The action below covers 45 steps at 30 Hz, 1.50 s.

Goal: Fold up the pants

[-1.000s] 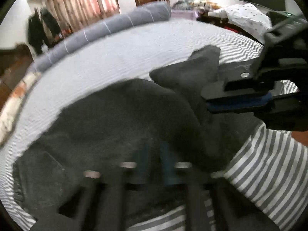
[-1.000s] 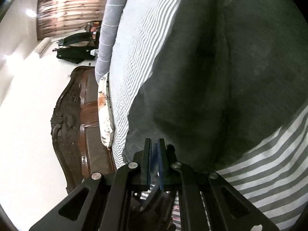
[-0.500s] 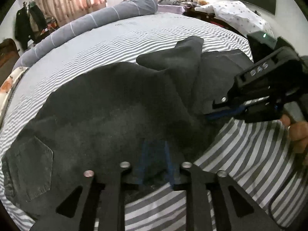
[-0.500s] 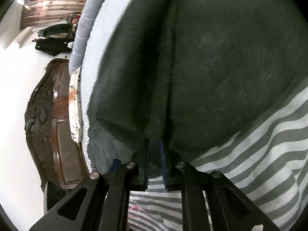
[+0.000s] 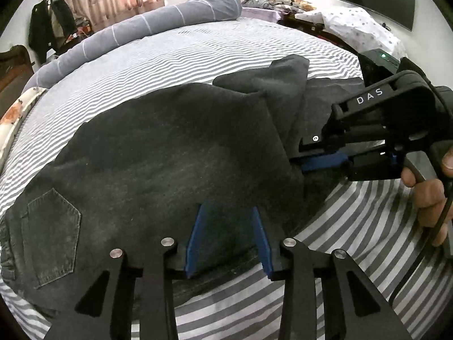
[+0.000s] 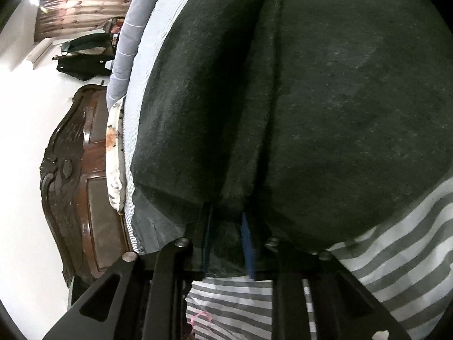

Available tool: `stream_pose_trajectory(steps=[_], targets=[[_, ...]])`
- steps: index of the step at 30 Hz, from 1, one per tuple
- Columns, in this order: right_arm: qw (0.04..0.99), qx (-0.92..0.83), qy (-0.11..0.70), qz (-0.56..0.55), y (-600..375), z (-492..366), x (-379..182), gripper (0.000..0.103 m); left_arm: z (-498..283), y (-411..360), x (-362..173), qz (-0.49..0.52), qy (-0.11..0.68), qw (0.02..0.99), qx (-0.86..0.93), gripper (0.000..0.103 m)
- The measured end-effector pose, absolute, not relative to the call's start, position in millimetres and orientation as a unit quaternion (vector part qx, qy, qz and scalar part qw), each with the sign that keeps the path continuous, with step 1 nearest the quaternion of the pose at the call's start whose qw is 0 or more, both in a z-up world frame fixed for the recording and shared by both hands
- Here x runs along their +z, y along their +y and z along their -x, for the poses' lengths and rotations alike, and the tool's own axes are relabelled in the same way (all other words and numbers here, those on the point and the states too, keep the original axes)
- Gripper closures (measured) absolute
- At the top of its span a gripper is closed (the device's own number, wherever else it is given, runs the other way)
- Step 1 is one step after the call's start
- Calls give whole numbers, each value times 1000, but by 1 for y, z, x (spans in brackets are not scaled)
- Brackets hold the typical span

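Observation:
Dark grey pants (image 5: 158, 153) lie across a striped bed (image 5: 181, 53), back pocket (image 5: 51, 235) at the left, legs folded over toward the far right. My left gripper (image 5: 228, 212) is open, its blue pads resting on the near edge of the pants. My right gripper (image 5: 308, 164), held in a hand at the right, lies flat at the edge of the folded leg; its tips are hidden under the cloth there. In the right wrist view the right gripper (image 6: 226, 215) is open, its fingers spread around the fold, and the pants (image 6: 325, 99) fill the view.
A long grey bolster (image 5: 136, 28) lies along the far side of the bed. A dark wooden headboard (image 6: 73, 170) and a floral pillow (image 6: 114, 153) stand at the left end. A wall TV (image 5: 376, 0) and piled bedding (image 5: 359, 25) are at the far right.
Both grippers have opened and let go of the pants. The pants now lie flat on the bed after being laid over.

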State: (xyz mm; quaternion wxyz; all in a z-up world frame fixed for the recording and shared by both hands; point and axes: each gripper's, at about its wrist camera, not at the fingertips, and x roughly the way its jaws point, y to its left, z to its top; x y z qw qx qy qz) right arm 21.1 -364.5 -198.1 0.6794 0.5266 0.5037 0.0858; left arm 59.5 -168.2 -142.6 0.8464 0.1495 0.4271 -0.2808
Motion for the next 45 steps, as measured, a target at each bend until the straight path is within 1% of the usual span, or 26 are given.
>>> stream_pose_trajectory(steps=[2, 4, 12, 17, 19, 21, 22, 27, 30, 33, 34, 35, 36, 38, 39, 42, 43, 44, 45], targets=[[687, 92, 496, -524, -364, -23, -191, 95, -59, -168, -143, -148, 427, 846, -281, 65], [686, 93, 492, -529, -365, -24, -184, 96, -58, -168, -143, -148, 425, 846, -286, 65], [665, 92, 489, -557, -371, -28, -166, 96, -50, -176, -140, -169, 398, 858, -277, 64], [667, 96, 490, -553, -366, -37, -156, 96, -42, -180, -136, -177, 378, 865, -277, 63], [667, 98, 489, -554, -367, -37, -154, 96, -34, -181, -135, -192, 364, 868, -278, 57], [669, 104, 486, -553, -367, -38, -152, 96, -27, -182, -137, -211, 349, 873, -267, 43], [670, 105, 485, -552, -367, -39, -150, 96, -25, -185, -138, -218, 342, 875, -263, 41], [672, 114, 484, -549, -369, -36, -145, 96, -25, -198, -143, -247, 312, 887, -233, 36], [668, 119, 481, -555, -370, -36, -144, 96, -29, -207, -149, -265, 295, 893, -213, 36], [667, 122, 480, -556, -371, -35, -146, 96, -37, -213, -151, -268, 295, 893, -210, 36], [666, 123, 480, -558, -371, -35, -147, 96, -38, -215, -151, -263, 297, 892, -218, 37], [665, 125, 479, -560, -371, -35, -147, 96, -41, -215, -149, -258, 299, 891, -223, 48], [663, 127, 478, -562, -373, -34, -149, 96, -44, -216, -148, -258, 299, 892, -219, 70], [660, 134, 474, -568, -375, -32, -153, 96, -55, -214, -146, -247, 316, 888, -224, 89], [661, 137, 471, -568, -375, -31, -153, 95, -59, -212, -145, -240, 323, 888, -224, 96], [666, 141, 463, -568, -375, -28, -158, 92, -67, -205, -134, -214, 334, 890, -226, 99], [664, 142, 461, -571, -376, -27, -160, 88, -68, -204, -130, -208, 335, 890, -229, 99], [661, 139, 459, -576, -378, -25, -164, 81, -69, -202, -124, -203, 335, 891, -230, 99], [660, 136, 458, -580, -378, -24, -166, 77, -70, -200, -118, -196, 332, 895, -226, 99]])
